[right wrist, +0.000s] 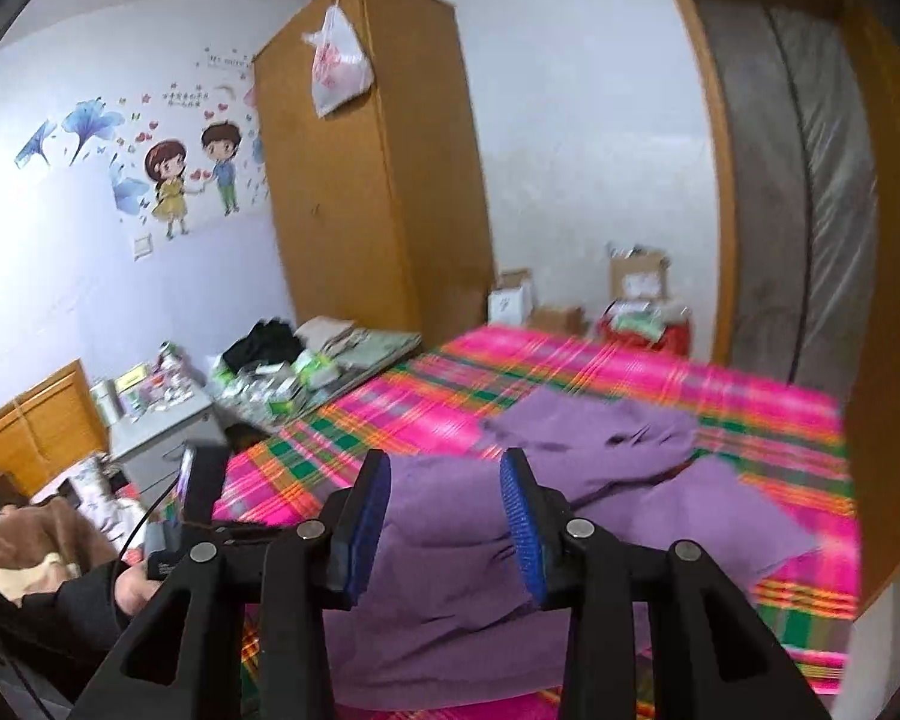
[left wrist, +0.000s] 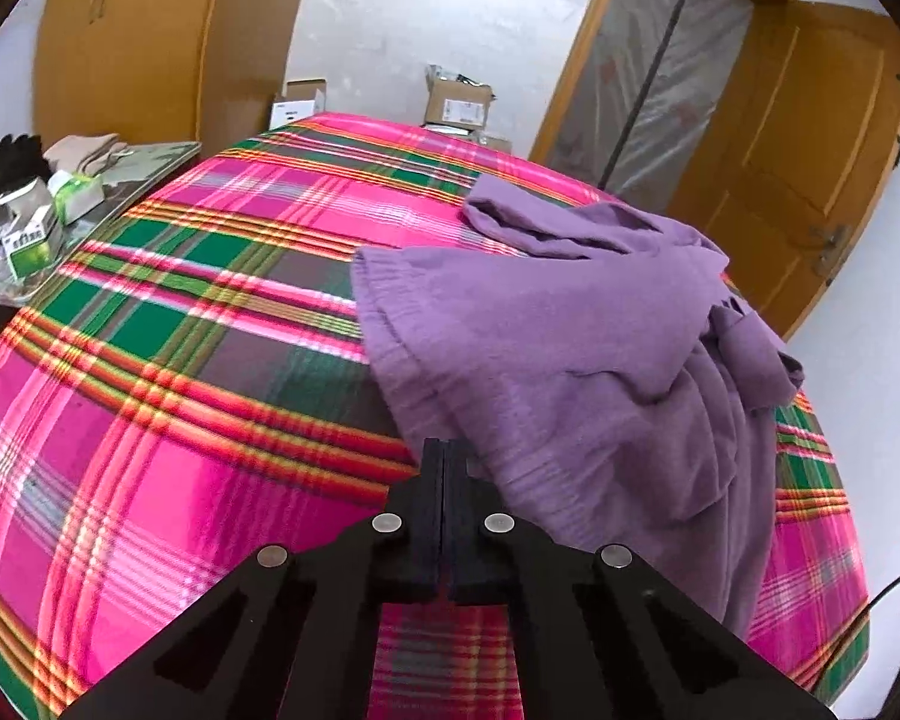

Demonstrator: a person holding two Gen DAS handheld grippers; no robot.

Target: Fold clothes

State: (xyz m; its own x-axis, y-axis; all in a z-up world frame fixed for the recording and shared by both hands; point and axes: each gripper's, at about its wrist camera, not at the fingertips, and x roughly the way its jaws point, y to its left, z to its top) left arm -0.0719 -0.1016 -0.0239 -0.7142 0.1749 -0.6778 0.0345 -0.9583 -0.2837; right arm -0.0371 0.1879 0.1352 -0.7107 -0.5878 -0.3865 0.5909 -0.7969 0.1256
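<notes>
A purple garment [left wrist: 540,348] lies crumpled on the right half of a bed with a pink and green plaid sheet [left wrist: 180,420]. My left gripper [left wrist: 445,450] is shut, and its black fingertips meet on the garment's near hem corner. In the right wrist view the garment [right wrist: 708,510] spreads across the sheet [right wrist: 570,360]. My right gripper [right wrist: 444,468] stands wide, with a thick bunch of purple cloth filling the gap between its blue pads [right wrist: 519,516], creased where they grip it. A person's hand [right wrist: 132,588] holds the left tool at lower left.
A cluttered side table [left wrist: 30,222] with boxes and folded clothes stands left of the bed. Behind it is a wooden wardrobe [right wrist: 378,180]. Cardboard boxes [left wrist: 456,105] sit past the bed's far end. An open wooden door [left wrist: 798,180] stands to the right.
</notes>
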